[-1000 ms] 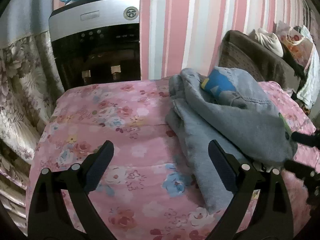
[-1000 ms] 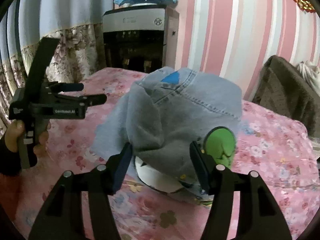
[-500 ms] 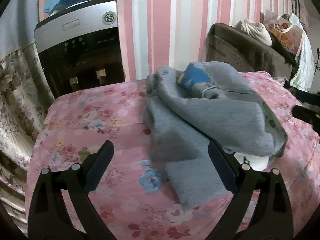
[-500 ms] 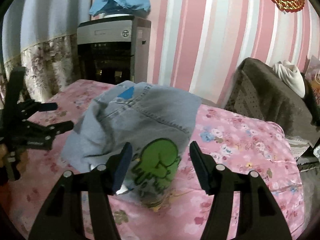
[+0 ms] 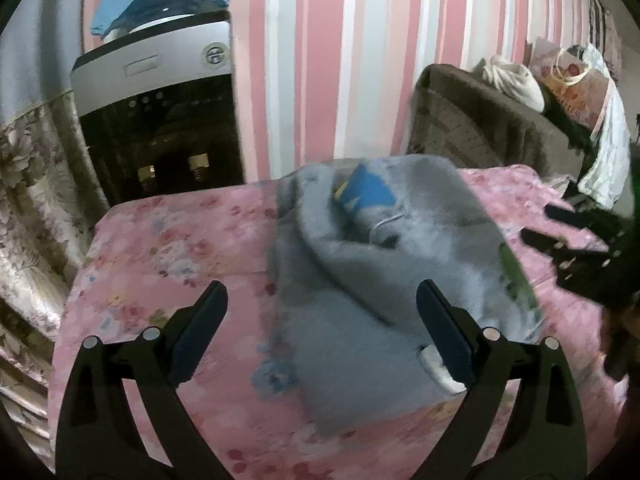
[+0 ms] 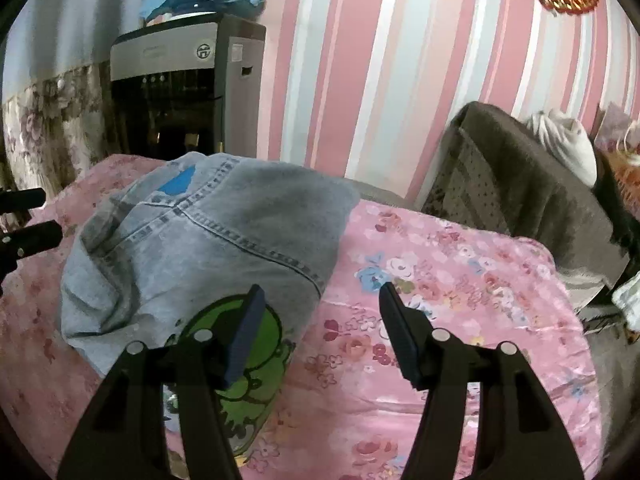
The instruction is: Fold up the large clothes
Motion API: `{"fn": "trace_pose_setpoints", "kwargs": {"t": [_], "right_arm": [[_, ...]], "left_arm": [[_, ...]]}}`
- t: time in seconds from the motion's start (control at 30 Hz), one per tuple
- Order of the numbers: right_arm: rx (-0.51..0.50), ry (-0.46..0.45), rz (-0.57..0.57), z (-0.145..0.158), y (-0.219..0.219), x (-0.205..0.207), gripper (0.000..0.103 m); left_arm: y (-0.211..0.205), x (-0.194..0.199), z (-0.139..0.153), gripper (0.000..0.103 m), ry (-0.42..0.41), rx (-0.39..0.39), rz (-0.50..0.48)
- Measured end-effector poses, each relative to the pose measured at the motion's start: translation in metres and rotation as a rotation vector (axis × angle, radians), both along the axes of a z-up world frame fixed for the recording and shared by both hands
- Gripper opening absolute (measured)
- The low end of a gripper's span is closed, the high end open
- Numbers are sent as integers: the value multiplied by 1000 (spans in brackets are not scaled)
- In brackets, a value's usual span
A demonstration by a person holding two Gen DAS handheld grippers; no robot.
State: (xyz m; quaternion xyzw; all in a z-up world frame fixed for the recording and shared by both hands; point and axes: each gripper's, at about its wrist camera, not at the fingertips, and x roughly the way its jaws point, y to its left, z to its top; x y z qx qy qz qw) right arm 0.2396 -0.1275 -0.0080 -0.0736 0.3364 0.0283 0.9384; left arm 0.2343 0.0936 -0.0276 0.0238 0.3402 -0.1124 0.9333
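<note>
- Left wrist view: We hold the left gripper [image 5: 322, 312] above a pink floral bedspread [image 5: 176, 240], its two black fingers [image 5: 200, 328] spread wide apart and gripping nothing.
- A folded grey denim garment [image 5: 360, 272] lies on the bedspread. Its near edge sits between the two fingers and leans toward the right one, which overlaps the cloth in the frame; we cannot tell whether it touches. The left finger stands over bare bedspread, apart from the garment.
- A blue patch [image 5: 366, 194] shows near the garment's far end, and a sliver of green print [image 5: 514, 280] edges its right side.
- The right gripper [image 5: 576, 236] shows at the right edge as dark, blurred bars beyond the garment.
- Behind the bed stand a water dispenser [image 5: 160, 120] and a pink striped wall [image 5: 328, 60].
- Right wrist view: Our right gripper [image 6: 320, 316] hovers at the garment's near right corner, fingers open and clamping nothing.
- The denim garment [image 6: 208, 240] fills the left half of the frame. The left finger [image 6: 244, 336] lies over its green cartoon print [image 6: 240, 360], while the right finger is over bare bedspread [image 6: 460, 272], beside the cloth's edge.
- The left gripper's tips [image 6: 28, 224] poke in at the left edge, beside the garment.
- A brown covered chair [image 6: 520, 184] stands past the bed on the right.
</note>
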Motion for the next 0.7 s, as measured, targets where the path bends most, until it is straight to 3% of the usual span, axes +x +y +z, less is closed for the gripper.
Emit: {"fn": "trace_pose_setpoints", "kwargs": {"t": [0.23,0.37,0.43,0.5,0.53,0.57,0.7], "right_arm": [[60,8,-33,-3,-27,-3,60],[96,21,-54,-7,-42,-5,60],[107,27,-54,-9,-46,-5,60],[129,38,-48,-13,-49,-4,60],[142,43,-44,-14,-49,-3,60],[155,47,-36,-16,-47,-2,60],[204,64,2,-20,-40,0,60]], "left_arm": [[-51,8,12,95,-12,33,-64],[-73,15,6,95,4,58,-102],[-81,16,-3,94,7,106,-110],[-80,20,-14,83,34,133,-112],[-77,24,-21,62,54,141,-113],[-73,29,-29,49,94,142,-112],[-49,33,-39,31,138,68,-111]]}}
